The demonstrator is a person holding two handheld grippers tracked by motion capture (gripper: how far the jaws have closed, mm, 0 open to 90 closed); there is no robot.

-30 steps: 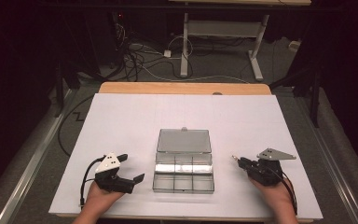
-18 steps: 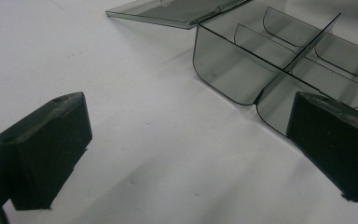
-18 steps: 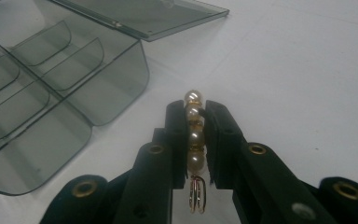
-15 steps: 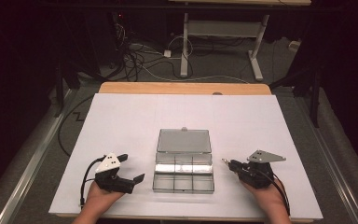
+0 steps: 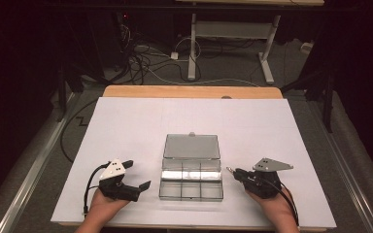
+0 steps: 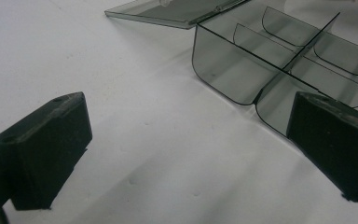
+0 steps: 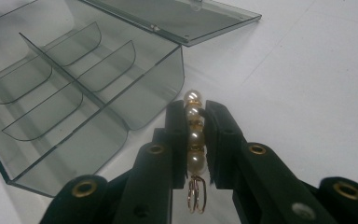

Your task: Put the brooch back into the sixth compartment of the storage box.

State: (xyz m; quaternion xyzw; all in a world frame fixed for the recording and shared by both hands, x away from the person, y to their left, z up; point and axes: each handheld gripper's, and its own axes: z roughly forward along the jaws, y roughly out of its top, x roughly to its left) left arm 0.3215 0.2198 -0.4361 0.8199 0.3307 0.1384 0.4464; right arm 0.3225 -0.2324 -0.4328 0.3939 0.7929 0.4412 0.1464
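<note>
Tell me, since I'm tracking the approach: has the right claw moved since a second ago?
Yes. In the high view the right claw, shut on a pearl-and-gold bead piece, has shifted left toward the clear smoky plastic compartment box.

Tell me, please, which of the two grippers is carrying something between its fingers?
The right gripper: its fingers are shut on a string of pearl beads beside the clear compartment box. The left gripper is open, with nothing between its fingers.
</note>
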